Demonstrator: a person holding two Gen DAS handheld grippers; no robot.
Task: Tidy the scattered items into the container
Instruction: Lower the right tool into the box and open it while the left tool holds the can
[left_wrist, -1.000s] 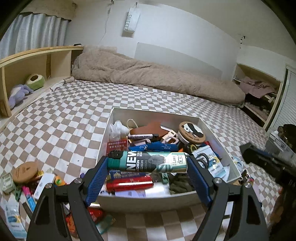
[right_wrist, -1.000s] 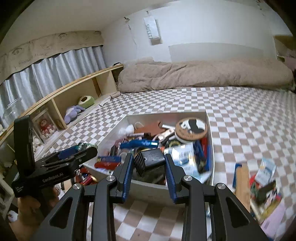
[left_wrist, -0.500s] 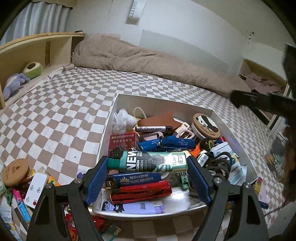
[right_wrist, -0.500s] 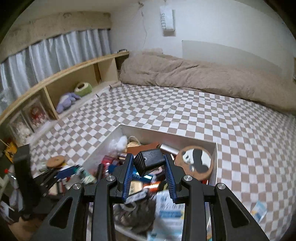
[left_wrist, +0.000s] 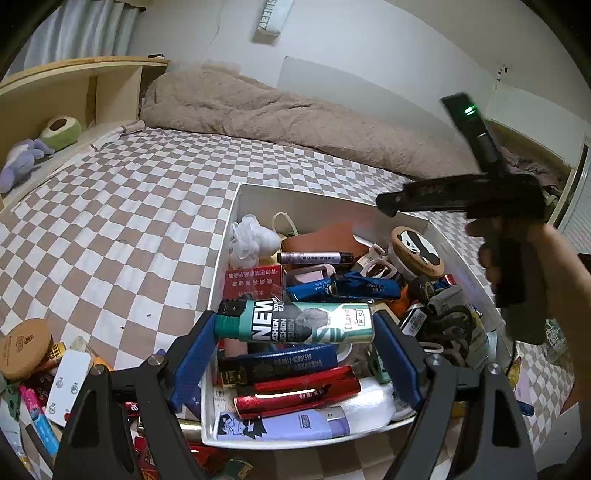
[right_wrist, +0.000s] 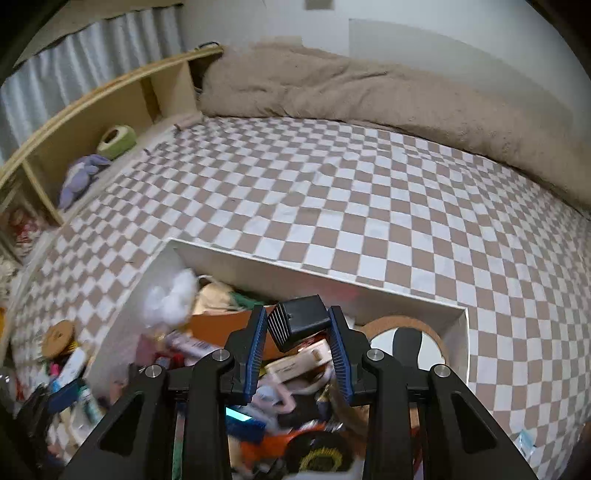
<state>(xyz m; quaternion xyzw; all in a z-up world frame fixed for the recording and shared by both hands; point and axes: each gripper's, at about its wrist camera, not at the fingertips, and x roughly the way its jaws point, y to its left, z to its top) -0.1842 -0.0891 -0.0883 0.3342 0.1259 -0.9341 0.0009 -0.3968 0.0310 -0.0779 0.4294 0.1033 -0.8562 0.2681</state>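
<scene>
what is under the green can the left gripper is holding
Under the green can in the left gripper lies the white box, holding a dark blue tube and a red tube. Anything deeper in the pile is covered.

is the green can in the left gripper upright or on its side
On its side: the green-and-white printed can lies crosswise between the left gripper's blue pads, black cap pointing left, over the white box.
</scene>
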